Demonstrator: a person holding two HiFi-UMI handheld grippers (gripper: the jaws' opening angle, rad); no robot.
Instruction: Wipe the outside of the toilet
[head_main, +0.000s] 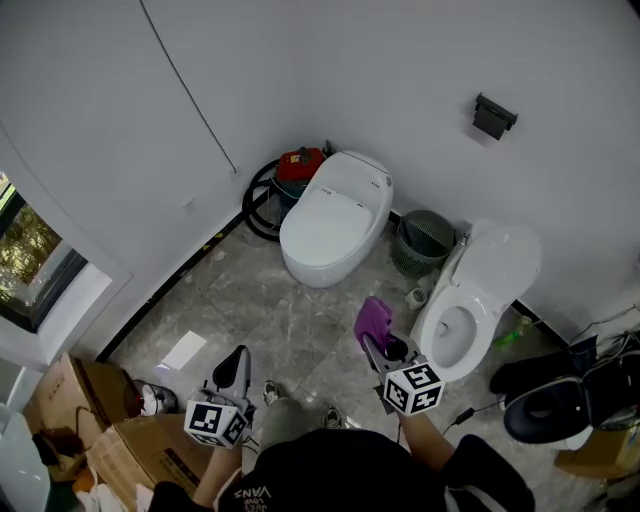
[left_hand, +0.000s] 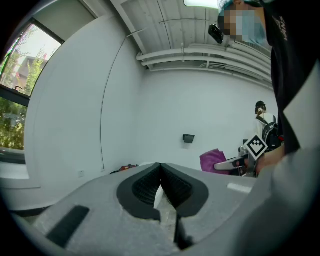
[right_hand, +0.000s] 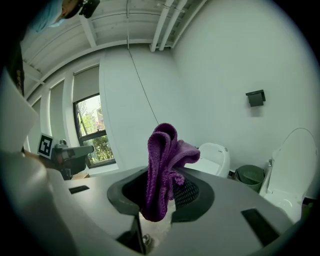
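The right gripper (right_hand: 161, 194) was clamped on a crumpled purple knitted cloth (right_hand: 164, 160), most of which stood free above the jaws, probably to leave a loose pad for wiping. It hung just beside the white open-lidded toilet (head_main: 470, 305), seemingly the nearer target; a white closed-lid toilet (head_main: 332, 222) sat farther off by the wall, a green mesh waste basket (head_main: 424, 240) between them. The left gripper (left_hand: 160, 184) had its jaws together on nothing and was held low, apart from the work. The open toilet's base was hidden beneath its bowl, and which toilet was meant could not be told.
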